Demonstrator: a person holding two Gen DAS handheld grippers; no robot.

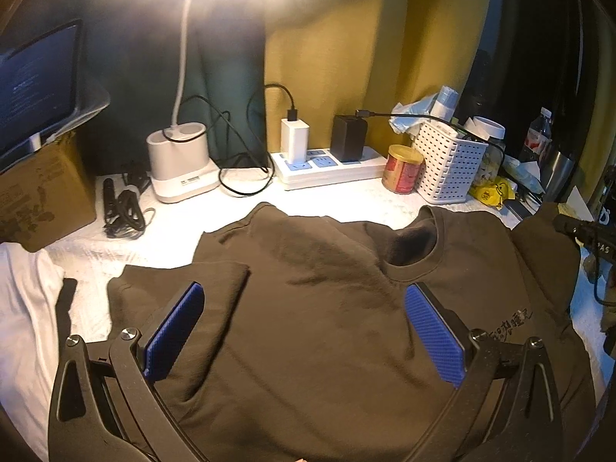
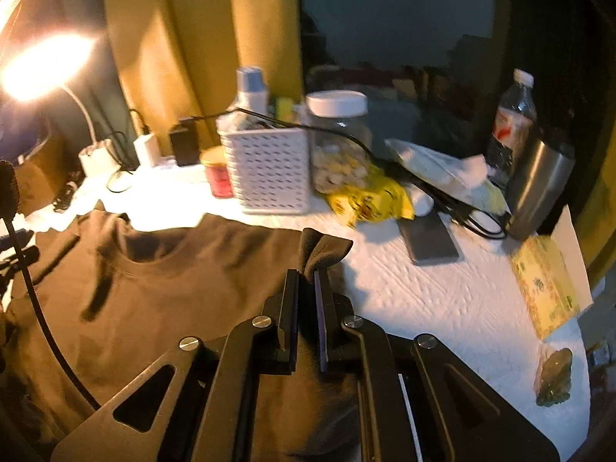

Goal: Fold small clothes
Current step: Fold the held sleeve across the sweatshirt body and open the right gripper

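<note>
A dark brown sweatshirt (image 1: 308, 308) lies spread on the white tabletop, neck opening toward the back, one sleeve folded in at the left. My left gripper (image 1: 304, 292) hovers over its chest, open, blue pads wide apart with nothing pinched. In the right wrist view the same sweatshirt (image 2: 154, 288) fills the left half. My right gripper (image 2: 307, 275) is shut on a bunched fold of the sweatshirt's right edge, which sticks up past the fingertips, lifted off the table.
Along the back stand a lit desk lamp (image 1: 181, 169), a power strip (image 1: 331, 165) with chargers, a red can (image 1: 402, 169), a white basket (image 1: 448, 161), a jar (image 2: 338, 138), a bottle (image 2: 514, 127) and a steel flask (image 2: 539, 188). A cardboard box (image 1: 42, 192) sits left, a tissue box (image 2: 546, 285) right.
</note>
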